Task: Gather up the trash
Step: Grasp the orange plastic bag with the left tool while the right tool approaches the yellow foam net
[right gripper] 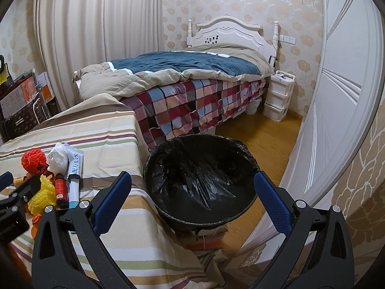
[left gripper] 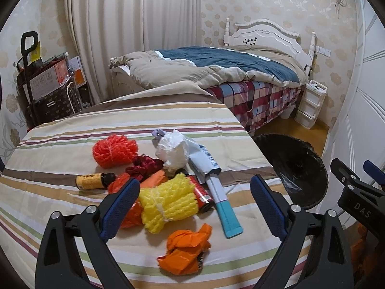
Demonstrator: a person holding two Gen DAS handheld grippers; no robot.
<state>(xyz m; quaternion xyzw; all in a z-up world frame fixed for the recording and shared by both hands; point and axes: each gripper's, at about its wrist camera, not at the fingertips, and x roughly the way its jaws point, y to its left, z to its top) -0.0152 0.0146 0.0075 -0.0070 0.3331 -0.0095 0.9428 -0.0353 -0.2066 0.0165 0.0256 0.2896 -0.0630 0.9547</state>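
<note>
A pile of trash lies on the striped tablecloth (left gripper: 60,207): a yellow foam net (left gripper: 168,202), an orange foam net (left gripper: 114,150), a crumpled orange wrapper (left gripper: 186,248), a white plastic bag (left gripper: 172,151), a toothpaste tube (left gripper: 216,187), a red can (left gripper: 202,195) and a small brown bottle (left gripper: 92,180). My left gripper (left gripper: 195,200) is open and empty above the yellow net. My right gripper (right gripper: 192,192) is open and empty above the bin lined with a black bag (right gripper: 199,180), which also shows in the left wrist view (left gripper: 296,168).
A bed (right gripper: 182,82) with a plaid sheet stands behind the table. White drawers (right gripper: 276,96) stand by its head. Boxes and a cart (left gripper: 45,79) stand at the back left. A white wardrobe door (right gripper: 341,84) is on the right. Wooden floor (right gripper: 264,139) lies beyond the bin.
</note>
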